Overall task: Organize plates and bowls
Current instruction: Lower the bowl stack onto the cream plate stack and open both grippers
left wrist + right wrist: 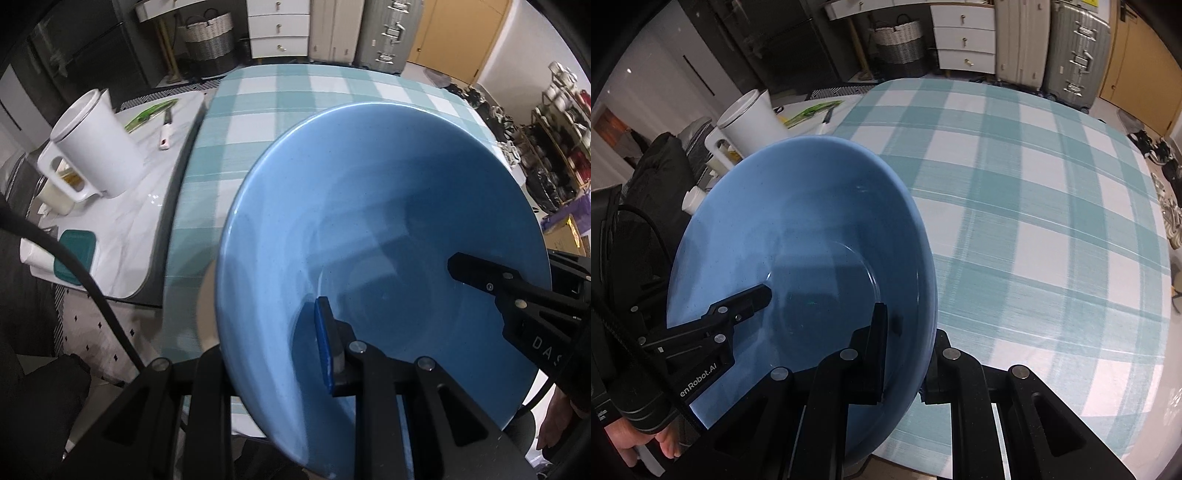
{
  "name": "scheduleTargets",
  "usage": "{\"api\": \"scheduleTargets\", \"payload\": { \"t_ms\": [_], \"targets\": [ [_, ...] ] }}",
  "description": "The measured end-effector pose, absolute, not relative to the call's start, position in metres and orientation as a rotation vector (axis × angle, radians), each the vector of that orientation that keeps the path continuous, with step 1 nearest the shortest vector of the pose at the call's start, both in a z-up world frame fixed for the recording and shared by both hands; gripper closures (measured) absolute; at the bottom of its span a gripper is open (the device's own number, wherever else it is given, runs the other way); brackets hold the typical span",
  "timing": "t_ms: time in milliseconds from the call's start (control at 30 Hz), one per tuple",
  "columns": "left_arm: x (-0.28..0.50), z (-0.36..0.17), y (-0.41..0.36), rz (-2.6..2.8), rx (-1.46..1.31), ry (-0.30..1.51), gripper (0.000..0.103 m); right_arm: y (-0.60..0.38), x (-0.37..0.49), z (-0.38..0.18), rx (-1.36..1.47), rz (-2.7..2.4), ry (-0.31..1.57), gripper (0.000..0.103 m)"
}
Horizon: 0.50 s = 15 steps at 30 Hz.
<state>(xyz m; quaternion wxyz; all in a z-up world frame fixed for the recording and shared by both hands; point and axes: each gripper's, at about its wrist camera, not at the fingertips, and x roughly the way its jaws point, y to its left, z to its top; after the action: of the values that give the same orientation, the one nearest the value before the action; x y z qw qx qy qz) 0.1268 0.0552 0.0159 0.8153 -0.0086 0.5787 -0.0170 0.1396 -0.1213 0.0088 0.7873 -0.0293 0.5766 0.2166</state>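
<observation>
Blue bowl (369,229), wide and shallow with a glossy inside, hangs tilted above the near part of the checked tablecloth (258,110), clear of the cloth and held at two sides of its rim. The left gripper (273,354) is clamped on the bowl's rim at the near left: one blue-padded finger (323,343) lies inside against the wall, and its partner sits outside the rim, so the jaws stand narrow with only the bowl's wall between them. The right gripper (905,354) grips the opposite side in the same way, one dark finger (877,343) inside the bowl and the other outside, pinching the wall. In each wrist view the other gripper's finger reaches in over the rim from the far side of the bowl.

The teal and white cloth covers the table (1034,221) and stretches bare to the far and right of the bowl. To the left sits a white counter surface (147,206) carrying a white pitcher (92,147) with a handle, a knife (166,127) beside a green wrapper, and a teal lid (79,251) near its front edge. Beyond the table's far edge stand a woven basket (208,40), a white chest of drawers (277,26) and two suitcases (1075,51). A person's hand (639,448) shows at the lower left of the right wrist view.
</observation>
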Motion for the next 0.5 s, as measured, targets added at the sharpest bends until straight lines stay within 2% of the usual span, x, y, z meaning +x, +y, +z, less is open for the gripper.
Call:
{"api": "scheduleTargets", "payload": {
  "t_ms": [500],
  "targets": [
    [0.122,-0.019,0.11,0.013,-0.104,1.276,0.081,-0.065,0.145,-0.023,-0.112,0.496,1.293,0.09]
  ]
}}
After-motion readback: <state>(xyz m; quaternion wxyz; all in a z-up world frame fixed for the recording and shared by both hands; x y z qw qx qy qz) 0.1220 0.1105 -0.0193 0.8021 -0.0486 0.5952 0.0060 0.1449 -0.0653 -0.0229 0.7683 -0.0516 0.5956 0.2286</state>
